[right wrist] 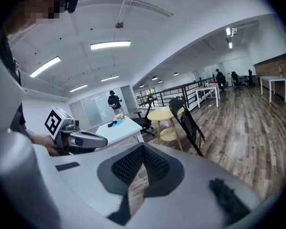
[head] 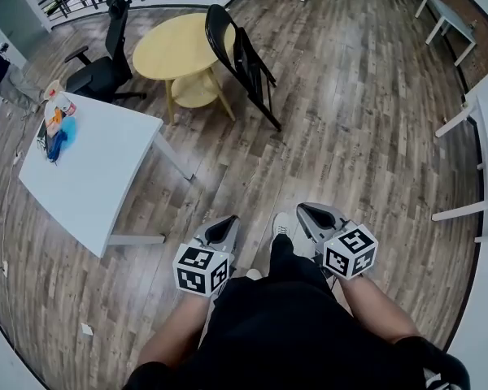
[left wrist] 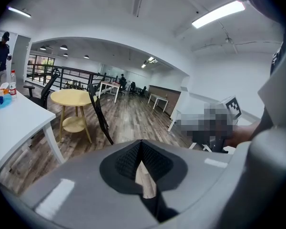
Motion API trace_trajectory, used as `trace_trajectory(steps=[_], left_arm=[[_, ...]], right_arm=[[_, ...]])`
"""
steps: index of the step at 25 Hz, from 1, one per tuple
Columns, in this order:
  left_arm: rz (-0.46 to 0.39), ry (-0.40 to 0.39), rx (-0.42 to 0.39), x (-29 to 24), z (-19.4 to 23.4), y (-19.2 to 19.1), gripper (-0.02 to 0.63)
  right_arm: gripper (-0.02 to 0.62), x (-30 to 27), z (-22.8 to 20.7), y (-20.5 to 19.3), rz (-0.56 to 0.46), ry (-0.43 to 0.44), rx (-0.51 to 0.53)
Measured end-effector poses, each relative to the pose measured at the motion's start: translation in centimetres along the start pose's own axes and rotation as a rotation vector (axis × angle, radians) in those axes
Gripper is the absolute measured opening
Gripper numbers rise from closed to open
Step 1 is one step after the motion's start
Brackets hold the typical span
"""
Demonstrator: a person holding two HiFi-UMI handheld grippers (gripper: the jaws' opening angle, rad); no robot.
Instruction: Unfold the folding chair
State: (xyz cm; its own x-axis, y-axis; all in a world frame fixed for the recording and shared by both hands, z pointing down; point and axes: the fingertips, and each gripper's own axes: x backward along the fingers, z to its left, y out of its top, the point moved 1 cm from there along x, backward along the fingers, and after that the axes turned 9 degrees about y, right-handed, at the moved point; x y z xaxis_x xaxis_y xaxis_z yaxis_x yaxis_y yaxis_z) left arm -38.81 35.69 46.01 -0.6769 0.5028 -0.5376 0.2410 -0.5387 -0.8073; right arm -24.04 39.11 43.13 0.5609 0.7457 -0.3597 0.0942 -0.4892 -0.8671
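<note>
- Left claw point(left wrist: 142, 146): its ribbed black pads are pressed together with nothing between them; only floorboards show past the tips
- Right claw point(right wrist: 143, 150): likewise pressed together and empty; it is held level with the left claw, the two side by side in front of the person's dark clothing
- Folding chair point(head: 242, 55): black, not yet unfolded, standing well ahead of both claws and apart from them; it lies a little left of where the left claw points and a little right of where the right claw points; its flat frame leans tilted at the edge of the round yellow table point(head: 172, 49)
- White worktop point(head: 98, 173): ahead and to the left of the left claw, nearer than the chair; small blue and orange items point(head: 59, 132) lie at its far end
- Black office chair point(head: 104, 70): beyond the worktop, left of the round table
- Wooden floor point(head: 342, 120): open boards between the claws and the folding chair
- Standing person point(right wrist: 114, 100): far off behind the worktop
</note>
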Motion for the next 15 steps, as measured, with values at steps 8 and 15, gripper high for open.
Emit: trace_trajectory(steps=[8, 15], left_arm=[[0.027, 0.002, -0.003, -5.0, 0.8, 2.8, 0.008], [0.041, 0.013, -0.023, -9.0, 1.4, 5.8, 0.008]], right_arm=[[-0.005, -1.2, -5.8, 1.8, -0.008, -0.022, -0.036], [-0.005, -2.1, -10.5, 3.7, -0.023, -0.034, -0.063]])
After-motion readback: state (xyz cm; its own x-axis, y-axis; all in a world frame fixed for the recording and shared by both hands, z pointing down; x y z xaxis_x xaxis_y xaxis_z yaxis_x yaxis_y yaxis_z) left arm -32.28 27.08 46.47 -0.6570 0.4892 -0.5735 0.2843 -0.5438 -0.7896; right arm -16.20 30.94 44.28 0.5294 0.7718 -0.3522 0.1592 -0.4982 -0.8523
